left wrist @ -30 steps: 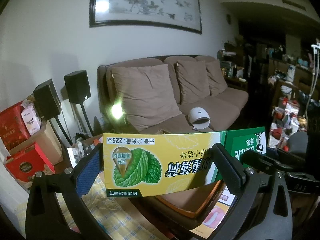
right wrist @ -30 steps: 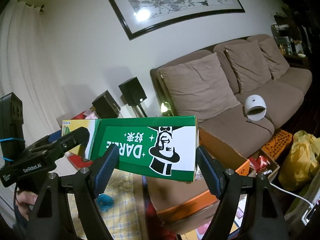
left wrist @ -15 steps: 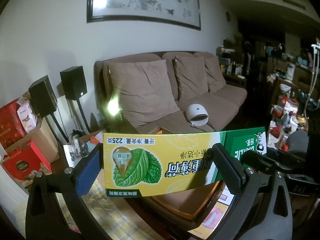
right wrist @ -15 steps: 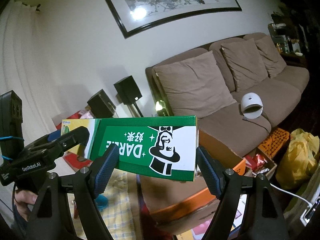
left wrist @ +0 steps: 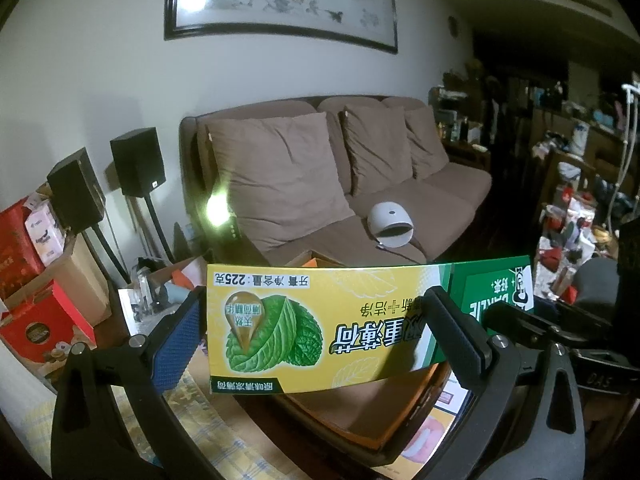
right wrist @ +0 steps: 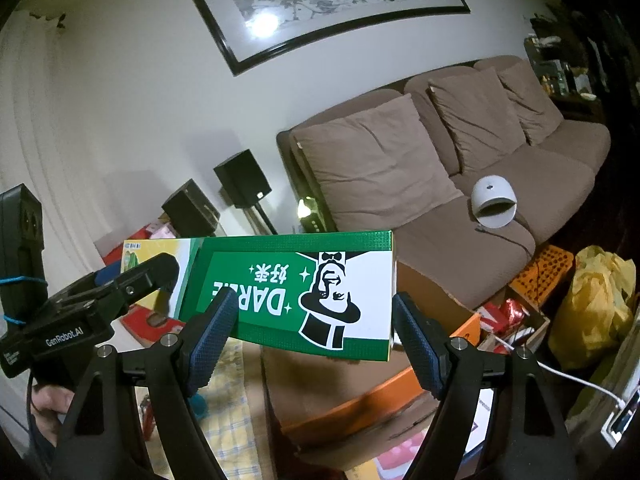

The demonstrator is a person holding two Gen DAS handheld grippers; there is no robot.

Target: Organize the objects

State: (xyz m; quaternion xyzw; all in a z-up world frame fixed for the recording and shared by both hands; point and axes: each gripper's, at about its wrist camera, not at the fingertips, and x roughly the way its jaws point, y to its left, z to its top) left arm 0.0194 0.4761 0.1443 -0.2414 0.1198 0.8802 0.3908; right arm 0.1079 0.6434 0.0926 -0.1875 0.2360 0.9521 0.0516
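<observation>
Both wrist cameras sit close behind the toothpaste box [left wrist: 320, 320], facing the sofa [right wrist: 460, 168].

Home living room: brown sofa [left wrist: 360, 200] with loose cushions [left wrist: 280, 176], framed ink painting [left wrist: 280, 0] on white wall, speakers on stands [left wrist: 138, 160], cluttered boxes [left wrist: 36, 280], dim shelves behind.

Box's [left wrist: 320, 320] printed text partly behind tool [left wrist: 316, 336].

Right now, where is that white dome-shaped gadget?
In both views the white dome gadget sits on the brown sofa's seat, right of the big cushion, beyond the toothpaste box.
</observation>
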